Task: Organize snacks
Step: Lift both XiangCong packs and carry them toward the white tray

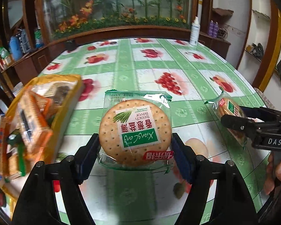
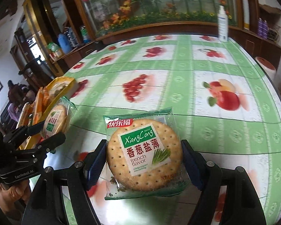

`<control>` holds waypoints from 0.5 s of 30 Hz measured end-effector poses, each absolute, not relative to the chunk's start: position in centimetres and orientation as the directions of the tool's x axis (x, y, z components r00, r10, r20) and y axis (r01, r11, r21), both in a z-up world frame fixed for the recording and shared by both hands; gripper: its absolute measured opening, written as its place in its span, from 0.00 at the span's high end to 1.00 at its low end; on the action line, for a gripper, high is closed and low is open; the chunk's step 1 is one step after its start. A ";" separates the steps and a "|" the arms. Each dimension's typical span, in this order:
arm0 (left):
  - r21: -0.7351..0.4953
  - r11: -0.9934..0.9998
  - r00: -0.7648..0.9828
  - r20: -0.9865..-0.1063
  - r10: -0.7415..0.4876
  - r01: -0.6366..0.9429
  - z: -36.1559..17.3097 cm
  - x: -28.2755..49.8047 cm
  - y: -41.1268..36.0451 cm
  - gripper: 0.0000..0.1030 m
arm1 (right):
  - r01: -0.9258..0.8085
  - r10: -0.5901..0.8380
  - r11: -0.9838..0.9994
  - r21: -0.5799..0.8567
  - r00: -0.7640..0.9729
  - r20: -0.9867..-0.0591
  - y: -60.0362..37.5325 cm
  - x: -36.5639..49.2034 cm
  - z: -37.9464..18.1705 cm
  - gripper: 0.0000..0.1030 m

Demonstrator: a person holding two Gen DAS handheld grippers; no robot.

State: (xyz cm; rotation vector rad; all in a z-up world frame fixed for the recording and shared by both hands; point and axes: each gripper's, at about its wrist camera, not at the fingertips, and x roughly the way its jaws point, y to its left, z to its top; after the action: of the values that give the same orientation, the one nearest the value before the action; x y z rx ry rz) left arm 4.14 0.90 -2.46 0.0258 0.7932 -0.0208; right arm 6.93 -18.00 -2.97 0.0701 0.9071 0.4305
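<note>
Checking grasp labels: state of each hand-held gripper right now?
Left hand-held gripper: closed on a cracker pack, lifted off the table.
Right hand-held gripper: closed on another cracker pack, also lifted.

I am seeing one cracker packet (image 1: 134, 129) sitting between my left gripper's (image 1: 135, 150) fingers, another (image 2: 144, 155) between my right gripper's (image 2: 144, 161), the snack bag (image 1: 33, 123) lying leftmost, a bottle (image 1: 194, 31) standing at the table's (image 1: 125, 71) far edge.
</note>
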 end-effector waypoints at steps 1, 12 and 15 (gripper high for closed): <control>0.016 1.000 0.706 -0.708 -0.001 0.018 -2.3 3.9 1.3 0.28 | -0.342 0.396 0.909 0.237 0.536 -0.746 -17.5 6.8 -2.8 0.25; 0.000 0.995 0.728 -0.681 0.076 -0.103 -1.3 1.9 5.9 0.28 | -0.457 0.466 0.859 0.233 0.507 -0.725 -11.7 5.9 -1.1 0.25; -0.001 0.992 0.731 -0.676 0.095 -0.129 -1.2 1.5 7.0 0.28 | -0.484 0.480 0.845 0.227 0.501 -0.720 -10.1 5.7 -0.7 0.25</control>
State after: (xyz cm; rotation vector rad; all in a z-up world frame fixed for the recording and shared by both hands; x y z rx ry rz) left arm 1.48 7.02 -1.22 -0.0491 0.7405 0.1232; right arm 5.65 -10.14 -0.67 -0.0048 0.8687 0.5823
